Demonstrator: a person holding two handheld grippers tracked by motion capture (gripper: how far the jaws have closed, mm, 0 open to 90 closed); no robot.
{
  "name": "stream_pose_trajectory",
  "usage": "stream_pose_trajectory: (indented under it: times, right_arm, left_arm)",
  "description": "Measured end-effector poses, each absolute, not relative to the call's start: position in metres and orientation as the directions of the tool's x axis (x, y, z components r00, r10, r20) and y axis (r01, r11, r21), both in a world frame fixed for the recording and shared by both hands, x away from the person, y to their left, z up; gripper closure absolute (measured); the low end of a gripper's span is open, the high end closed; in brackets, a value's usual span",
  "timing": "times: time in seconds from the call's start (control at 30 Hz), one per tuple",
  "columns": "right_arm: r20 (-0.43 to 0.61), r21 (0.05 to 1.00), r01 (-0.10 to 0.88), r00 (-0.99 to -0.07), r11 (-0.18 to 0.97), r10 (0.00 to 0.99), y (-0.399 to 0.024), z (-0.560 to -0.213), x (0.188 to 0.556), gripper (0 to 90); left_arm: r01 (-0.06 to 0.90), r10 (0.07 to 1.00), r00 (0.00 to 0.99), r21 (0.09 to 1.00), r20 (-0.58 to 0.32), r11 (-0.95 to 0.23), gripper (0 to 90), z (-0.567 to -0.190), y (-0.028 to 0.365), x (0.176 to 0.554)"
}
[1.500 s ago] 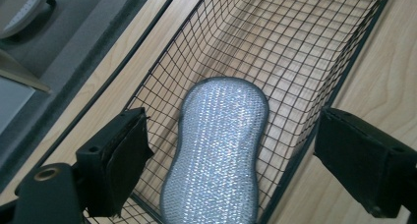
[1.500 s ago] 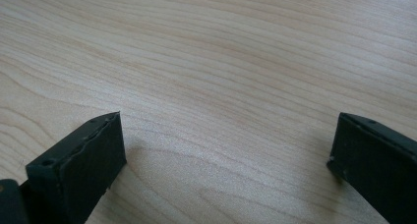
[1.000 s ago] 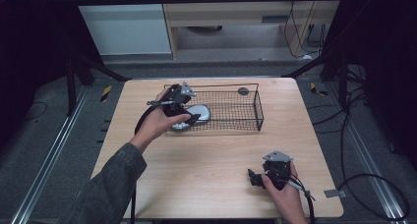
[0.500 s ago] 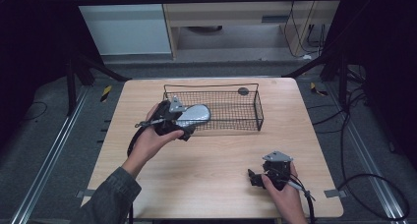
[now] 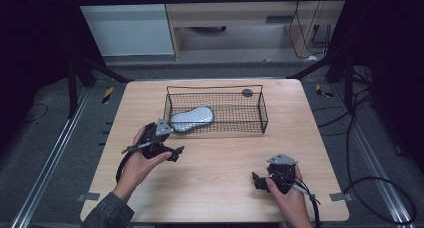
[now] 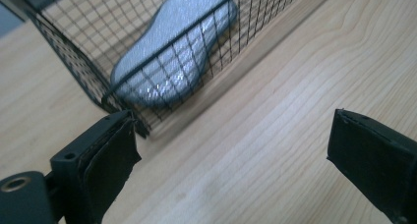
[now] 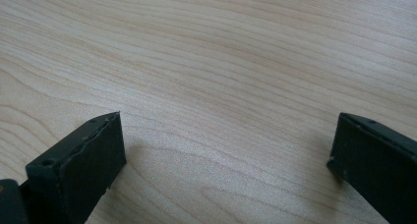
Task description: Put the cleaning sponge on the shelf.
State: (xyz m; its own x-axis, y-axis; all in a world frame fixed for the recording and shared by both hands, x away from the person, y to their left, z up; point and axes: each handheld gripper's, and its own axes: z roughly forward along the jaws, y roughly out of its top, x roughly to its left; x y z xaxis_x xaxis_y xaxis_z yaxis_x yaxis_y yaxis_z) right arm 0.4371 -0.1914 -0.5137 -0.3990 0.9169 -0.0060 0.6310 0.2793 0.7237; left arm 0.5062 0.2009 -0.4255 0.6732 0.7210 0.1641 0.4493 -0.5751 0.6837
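A black wire basket (image 5: 263,113) stands at the back middle of the wooden table (image 5: 220,158). A grey, oblong, rounded object (image 5: 191,119) lies inside it at its left end, partly leaning on the front wall. My left gripper (image 5: 172,142) is open, just in front of the basket's front left corner, with nothing between its jaws. In the left gripper view the grey object (image 6: 192,17) shows through the basket mesh (image 6: 69,47), beyond the open left gripper (image 6: 231,135). My right gripper (image 5: 257,180) rests open near the table's front right; only bare wood lies under the right gripper (image 7: 228,130).
A small dark disc (image 5: 247,92) lies on the table behind the basket's back rim. Metal frame bars and cables run along the floor on both sides of the table.
The left gripper carried the grey object over the basket's front wall, let go of it there, and drew back toward the person. The right gripper has not moved.
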Motion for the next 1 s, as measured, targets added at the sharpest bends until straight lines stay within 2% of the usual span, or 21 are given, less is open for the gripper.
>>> stream_pose_trajectory:
  times: [0.5, 0.73, 1.0]
  right_arm:
    - [-0.002, 0.725, 0.632, -0.398, 0.276, 0.917, -0.191, -0.514, 0.437, 0.4]
    - [-0.002, 0.724, 0.632, -0.398, 0.276, 0.917, -0.191, -0.514, 0.437, 0.4]
    - [-0.002, 0.724, 0.632, -0.398, 0.276, 0.917, -0.191, -0.514, 0.437, 0.4]
  left_arm:
    - [0.611, 0.813, 0.575, 0.615, 0.088, -0.499, 3.8, -0.481, 0.248, 0.515]
    - [0.654, 0.856, 0.511, 0.61, 0.079, -0.447, 3.6, -0.491, 0.269, 0.521]
    - [0.66, 0.865, 0.497, 0.621, 0.062, -0.423, 2.1, -0.496, 0.279, 0.526]
